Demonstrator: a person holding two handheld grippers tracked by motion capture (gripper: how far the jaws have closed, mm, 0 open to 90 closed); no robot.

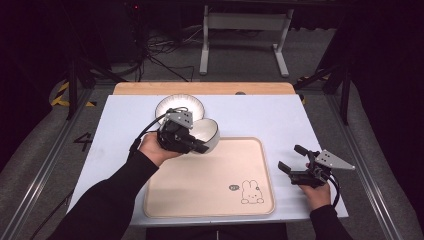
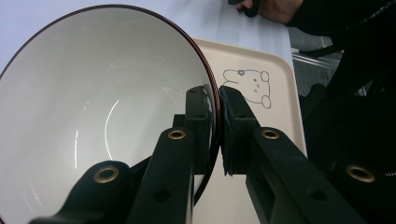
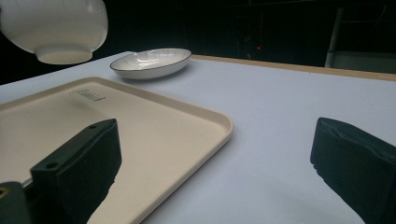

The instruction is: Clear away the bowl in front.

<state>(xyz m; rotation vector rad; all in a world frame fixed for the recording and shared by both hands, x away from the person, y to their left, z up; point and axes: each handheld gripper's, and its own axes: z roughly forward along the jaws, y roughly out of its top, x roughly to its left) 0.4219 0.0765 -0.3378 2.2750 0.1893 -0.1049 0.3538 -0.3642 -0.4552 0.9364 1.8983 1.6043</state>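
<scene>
Two grippers are in my hands, and the nearer one, my right gripper (image 1: 295,161), rests idle at about four o'clock on the table (image 1: 280,117), just off the tray's right edge, its jaws spread wide with nothing between them. The cream tray (image 1: 200,190) lies at six o'clock in front of me, bare except for a printed rabbit (image 1: 251,192) in its near right corner. Farther out, at roughly eleven o'clock from the tray's centre, my left gripper (image 1: 202,148) is clamped on the rim of the white bowl (image 1: 207,131), one pad inside the wall and one outside, as the left gripper view shows (image 2: 218,126). The bowl (image 3: 53,28) hangs in the air over the tray's far left corner, tilted, its foot clear of the surface in the right gripper view. Beyond it, at twelve o'clock, a shallow plate (image 1: 180,106) sits on the table near the far edge. My worry is the grip: I hold a smooth, thin wall at one spot, so the bowl's weight hangs to one side and it could pivot or slip out between the pads if I swing too fast. Setting it down tilted could also land it on its edge and make it rock, or clip the tray's raised lip on the way in.
</scene>
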